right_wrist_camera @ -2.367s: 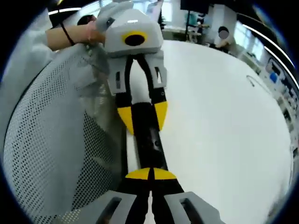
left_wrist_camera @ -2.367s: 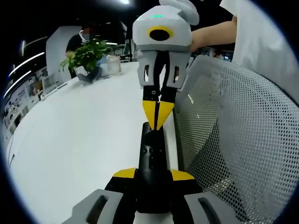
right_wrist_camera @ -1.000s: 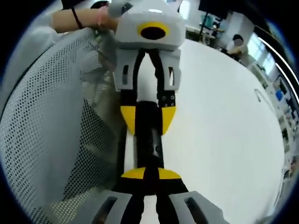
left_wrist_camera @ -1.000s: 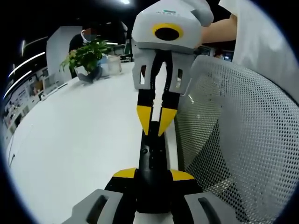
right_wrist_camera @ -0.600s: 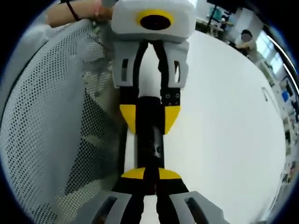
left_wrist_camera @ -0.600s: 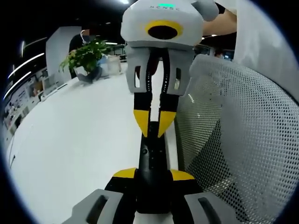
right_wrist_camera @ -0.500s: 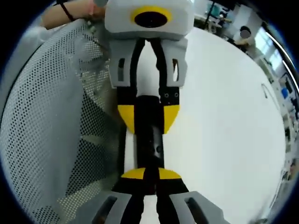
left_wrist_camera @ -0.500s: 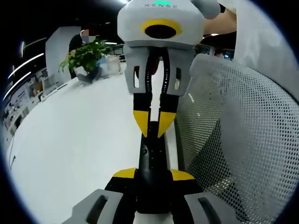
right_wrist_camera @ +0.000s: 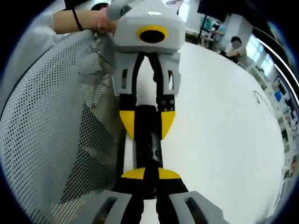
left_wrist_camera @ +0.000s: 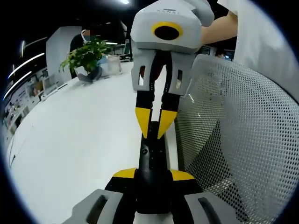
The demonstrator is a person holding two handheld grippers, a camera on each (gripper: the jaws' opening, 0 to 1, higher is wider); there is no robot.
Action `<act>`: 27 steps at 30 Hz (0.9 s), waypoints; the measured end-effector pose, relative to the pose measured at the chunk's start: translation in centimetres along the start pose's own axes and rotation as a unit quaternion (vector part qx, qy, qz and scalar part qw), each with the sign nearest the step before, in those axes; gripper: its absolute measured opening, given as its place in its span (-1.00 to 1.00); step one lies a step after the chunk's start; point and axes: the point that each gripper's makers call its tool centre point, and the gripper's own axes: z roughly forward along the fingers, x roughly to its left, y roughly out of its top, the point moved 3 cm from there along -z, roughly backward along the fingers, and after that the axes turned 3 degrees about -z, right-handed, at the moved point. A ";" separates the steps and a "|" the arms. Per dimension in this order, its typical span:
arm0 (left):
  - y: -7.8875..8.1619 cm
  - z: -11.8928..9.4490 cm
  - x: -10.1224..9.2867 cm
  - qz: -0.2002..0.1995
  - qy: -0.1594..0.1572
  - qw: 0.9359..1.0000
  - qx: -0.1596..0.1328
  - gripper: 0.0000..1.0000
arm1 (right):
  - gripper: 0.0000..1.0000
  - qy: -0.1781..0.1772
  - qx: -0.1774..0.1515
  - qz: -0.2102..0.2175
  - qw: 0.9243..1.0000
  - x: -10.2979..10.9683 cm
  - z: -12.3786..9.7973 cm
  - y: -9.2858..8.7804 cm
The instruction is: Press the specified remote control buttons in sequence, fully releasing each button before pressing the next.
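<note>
Along the near edge of the white tabletop [left_wrist_camera: 79, 140] [right_wrist_camera: 224, 140]: a slim black plastic remote control [left_wrist_camera: 152, 158] [right_wrist_camera: 149, 149], near end clamped between the left gripper [left_wrist_camera: 153, 175] [right_wrist_camera: 147, 126]. At its far end, possibly touching: the right gripper [left_wrist_camera: 154, 128] [right_wrist_camera: 151, 174], tips slightly parted. Just right of both: a grey mesh chair back [left_wrist_camera: 233, 140] [right_wrist_camera: 46, 140]. Far left on the table: a green leafy potted plant [left_wrist_camera: 86, 56].

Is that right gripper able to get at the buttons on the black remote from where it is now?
Probably yes. The left gripper holds the remote at one end, button face exposed. The right gripper sits directly over the far end, yellow fingers slightly parted, with nothing between them and the buttons.
</note>
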 end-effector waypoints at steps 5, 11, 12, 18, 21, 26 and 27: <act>0.0 0.0 0.0 -0.001 0.000 1.000 0.000 -0.51 | -0.92 0.012 0.020 -0.019 1.000 0.0 0.1 0.1; 0.0 -0.1 0.1 -0.001 0.000 1.000 -0.001 -0.51 | -0.92 0.025 0.046 -0.004 0.999 -0.2 0.3 0.2; 0.0 0.0 0.1 -0.001 0.000 1.000 -0.001 -0.51 | -0.92 0.029 0.050 0.007 0.998 -0.2 0.3 0.2; 0.0 0.0 0.1 -0.001 0.000 1.000 -0.001 -0.51 | -0.92 0.018 0.031 0.011 0.999 0.0 0.1 -0.1; 0.0 0.0 0.1 -0.002 0.000 1.000 -0.002 -0.51 | -0.92 0.004 0.029 0.013 0.999 0.0 0.1 0.1; 0.0 0.0 0.1 -0.002 0.000 1.000 -0.003 -0.51 | -0.93 -0.002 0.033 -0.006 0.999 0.0 0.3 0.3; 0.0 0.0 0.1 -0.002 0.000 1.000 -0.003 -0.51 | -0.93 -0.001 0.034 -0.007 0.999 0.0 0.3 0.3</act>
